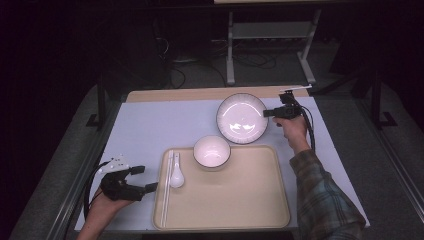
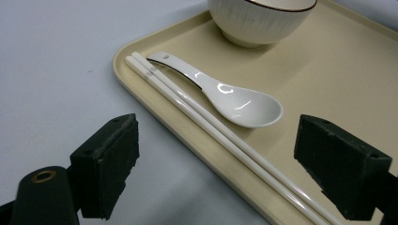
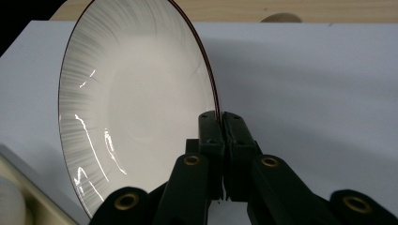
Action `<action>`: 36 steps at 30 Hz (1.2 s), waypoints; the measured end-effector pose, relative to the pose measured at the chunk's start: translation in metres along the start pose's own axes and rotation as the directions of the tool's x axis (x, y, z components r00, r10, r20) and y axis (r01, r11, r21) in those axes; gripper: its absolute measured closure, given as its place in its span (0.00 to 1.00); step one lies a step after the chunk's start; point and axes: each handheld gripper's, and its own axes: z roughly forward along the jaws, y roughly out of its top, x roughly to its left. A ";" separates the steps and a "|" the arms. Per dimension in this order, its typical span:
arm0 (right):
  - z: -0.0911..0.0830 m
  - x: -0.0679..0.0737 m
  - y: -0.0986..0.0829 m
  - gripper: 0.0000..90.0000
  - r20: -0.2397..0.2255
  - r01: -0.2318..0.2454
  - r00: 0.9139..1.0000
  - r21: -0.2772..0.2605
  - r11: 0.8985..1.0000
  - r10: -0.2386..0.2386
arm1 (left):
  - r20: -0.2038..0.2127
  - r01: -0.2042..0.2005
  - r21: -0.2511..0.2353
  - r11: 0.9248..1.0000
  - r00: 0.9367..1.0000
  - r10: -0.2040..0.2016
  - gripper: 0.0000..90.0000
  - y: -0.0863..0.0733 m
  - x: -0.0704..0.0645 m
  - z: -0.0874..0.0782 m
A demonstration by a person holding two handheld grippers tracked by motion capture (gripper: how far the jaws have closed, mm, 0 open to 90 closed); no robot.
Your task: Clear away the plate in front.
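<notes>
One plate (image 1: 242,118), round and white, on the table just past the tray (image 1: 250,210), near the far right corner. Pinched at its right rim by the right gripper (image 1: 266,113), jaws shut tight on the edge, arm reaching forward. Left gripper (image 1: 145,179) low at the tray's left edge, jaws wide apart. One bowl (image 1: 212,151), one spoon (image 1: 176,172), two chopsticks (image 1: 167,187), long way pointing away.

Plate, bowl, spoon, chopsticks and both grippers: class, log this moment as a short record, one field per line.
plate: beyond the tray's far edge, rim pinched by the right gripper
tray: beige, on the table
bowl: on the tray's far edge
spoon: on the tray, beside the chopsticks
left gripper: open, jaws straddling the tray's left edge
</notes>
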 end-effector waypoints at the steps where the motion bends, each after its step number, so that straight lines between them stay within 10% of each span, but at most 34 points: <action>1: -0.002 -0.002 0.001 0.97 0.004 -0.004 1.000 -0.007 1.000 0.004 | 0.000 0.001 0.000 1.000 1.000 -0.001 0.15 0.000 0.000 0.000; 21: -0.075 0.001 0.000 0.97 0.024 0.080 0.996 0.001 0.997 -0.080 | 0.003 -0.005 -0.007 1.000 1.000 0.005 0.15 0.002 -0.002 0.000; 36: -0.116 0.017 -0.044 0.97 -0.003 0.164 0.986 0.081 0.983 -0.164 | 0.007 -0.009 -0.005 1.000 1.000 0.009 0.15 0.003 -0.003 0.002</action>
